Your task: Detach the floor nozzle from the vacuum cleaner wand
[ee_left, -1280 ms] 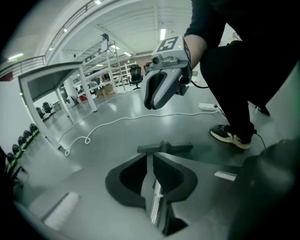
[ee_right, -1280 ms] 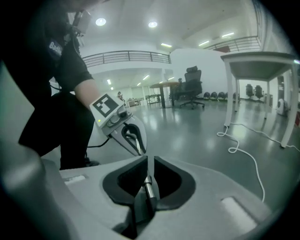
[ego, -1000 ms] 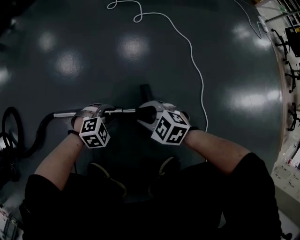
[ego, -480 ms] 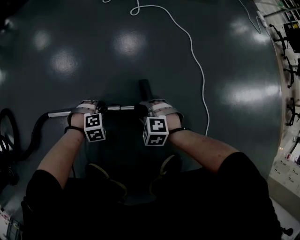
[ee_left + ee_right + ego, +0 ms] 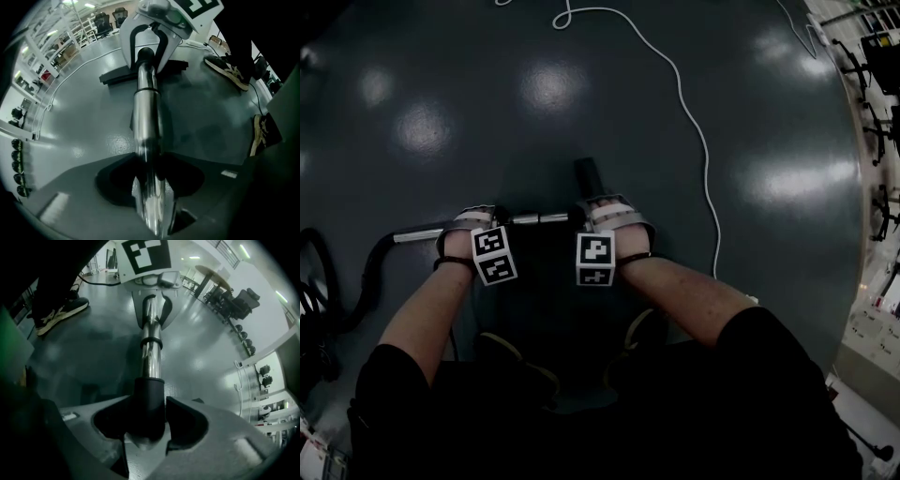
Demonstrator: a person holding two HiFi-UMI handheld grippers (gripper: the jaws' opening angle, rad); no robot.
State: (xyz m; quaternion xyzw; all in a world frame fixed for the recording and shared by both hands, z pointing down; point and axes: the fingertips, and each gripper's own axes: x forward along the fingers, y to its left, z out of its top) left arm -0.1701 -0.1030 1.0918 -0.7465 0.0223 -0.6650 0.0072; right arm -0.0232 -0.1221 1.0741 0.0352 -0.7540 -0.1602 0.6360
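Low over the grey floor (image 5: 581,84), the wand (image 5: 539,217) lies level along the 9-to-3 o'clock line of the head view, with both tools pointing down onto it. Toward 9 o'clock, the left tool (image 5: 150,173) straddles the bare metal tube. Its jaws have just been closing, yet they stand apart around the tube, with a dark gap showing at one side. Toward 3 o'clock, the right tool (image 5: 150,416) straddles the black collar (image 5: 150,394) at the tube's end. Its jaws have also just been closing and sit round the collar without clamping it, a thin slit showing beside it. The nozzle (image 5: 589,176), a flat black bar, lies on the floor crosswise to the wand beneath the right tool, one end sticking out at 12 o'clock of that tool. The tool hides the joint with the wand. A black hose (image 5: 370,267) curves off at 9 o'clock. A white cable (image 5: 698,159) trails from 12 toward 3 o'clock. The person's shoes (image 5: 511,356) stand at 6 o'clock.
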